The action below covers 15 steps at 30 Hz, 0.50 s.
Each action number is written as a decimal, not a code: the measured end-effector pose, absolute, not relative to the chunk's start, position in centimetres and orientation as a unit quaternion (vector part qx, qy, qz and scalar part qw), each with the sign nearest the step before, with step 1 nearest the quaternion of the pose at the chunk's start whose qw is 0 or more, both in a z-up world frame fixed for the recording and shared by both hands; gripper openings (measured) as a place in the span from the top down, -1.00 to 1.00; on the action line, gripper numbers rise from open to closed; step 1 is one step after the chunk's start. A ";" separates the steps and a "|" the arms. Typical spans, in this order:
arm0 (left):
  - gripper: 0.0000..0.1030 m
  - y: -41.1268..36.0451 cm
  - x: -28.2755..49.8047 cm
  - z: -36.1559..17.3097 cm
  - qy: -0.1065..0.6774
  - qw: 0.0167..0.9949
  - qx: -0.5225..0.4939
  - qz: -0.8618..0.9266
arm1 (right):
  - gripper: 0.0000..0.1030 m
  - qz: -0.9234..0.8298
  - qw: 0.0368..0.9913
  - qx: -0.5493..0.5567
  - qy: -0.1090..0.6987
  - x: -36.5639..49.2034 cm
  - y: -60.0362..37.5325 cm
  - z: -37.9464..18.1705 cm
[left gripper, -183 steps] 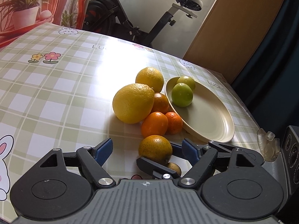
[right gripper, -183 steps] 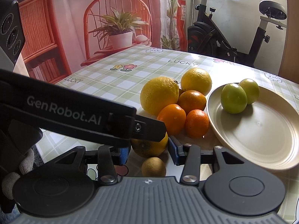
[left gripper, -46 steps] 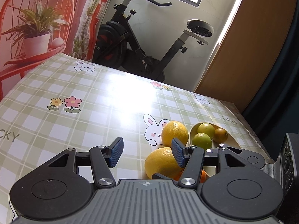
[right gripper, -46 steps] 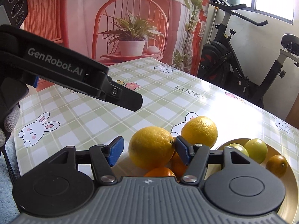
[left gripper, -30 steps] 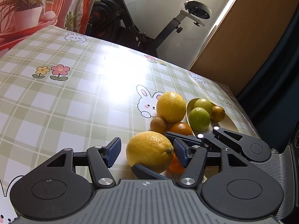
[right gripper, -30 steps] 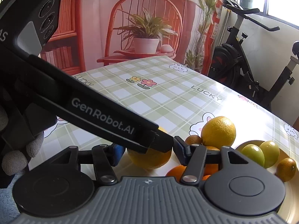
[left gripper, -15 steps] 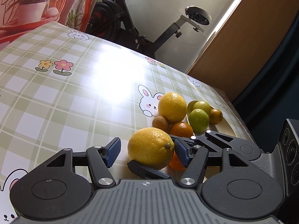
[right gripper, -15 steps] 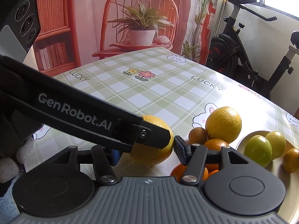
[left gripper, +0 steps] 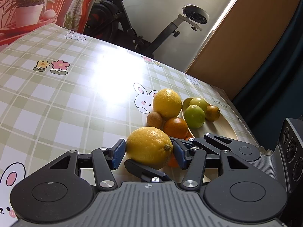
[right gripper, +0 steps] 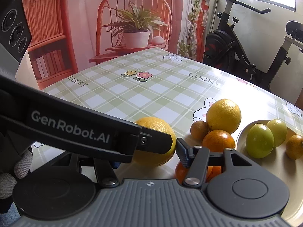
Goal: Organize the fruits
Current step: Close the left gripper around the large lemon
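Observation:
A large yellow lemon [left gripper: 147,147] sits apart from the fruit pile, and both grippers are around it. My left gripper [left gripper: 148,154] has its blue pads against the lemon's two sides. My right gripper [right gripper: 148,158] is shut on the same lemon [right gripper: 159,130] crosswise, though the left gripper's finger [right gripper: 94,130] hides its left pad. Behind lie a yellow orange [left gripper: 167,103], a kiwi [left gripper: 155,119] and an orange [left gripper: 175,125]. The cream plate [left gripper: 217,128] holds two green fruits [left gripper: 195,116] and a small orange [left gripper: 213,113].
The checked tablecloth [left gripper: 56,104] stretches to the left and far side. An exercise bike [left gripper: 132,28] and a wooden panel [left gripper: 236,37] stand behind the table. A potted plant [right gripper: 135,30] is on a red chair. A gloved hand [right gripper: 11,174] holds the left gripper.
The left gripper's pads have drawn in until they meet the lemon. The lemon has stayed between the right gripper's fingers and come away from the pile. A small orange now lies on the plate.

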<state>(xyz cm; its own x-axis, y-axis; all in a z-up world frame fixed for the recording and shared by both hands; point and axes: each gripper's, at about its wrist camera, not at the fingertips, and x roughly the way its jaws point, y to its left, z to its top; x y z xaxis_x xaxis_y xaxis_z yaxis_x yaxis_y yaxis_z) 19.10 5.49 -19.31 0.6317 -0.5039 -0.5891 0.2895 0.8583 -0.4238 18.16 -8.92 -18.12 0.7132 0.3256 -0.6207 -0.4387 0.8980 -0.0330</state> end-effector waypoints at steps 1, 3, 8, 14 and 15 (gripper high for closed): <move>-0.12 5.4 19.0 -19.2 0.366 0.892 -0.144 -0.222 | -0.14 0.207 0.922 -0.086 0.315 18.0 -9.1 -18.0; -0.12 5.1 18.7 -18.7 0.362 0.895 -0.137 -0.222 | -0.14 0.206 0.925 -0.079 0.310 17.7 -9.4 -17.7; -0.12 4.0 18.1 -17.1 0.347 0.903 -0.115 -0.227 | -0.14 0.197 0.935 -0.057 0.289 16.7 -10.5 -16.4; -0.12 1.6 17.7 -14.9 0.329 0.910 -0.085 -0.239 | -0.14 0.181 0.947 -0.027 0.264 16.0 -12.8 -14.6; -0.12 1.2 17.8 -14.5 0.327 0.910 -0.079 -0.241 | -0.14 0.178 0.949 -0.022 0.261 15.8 -13.2 -14.3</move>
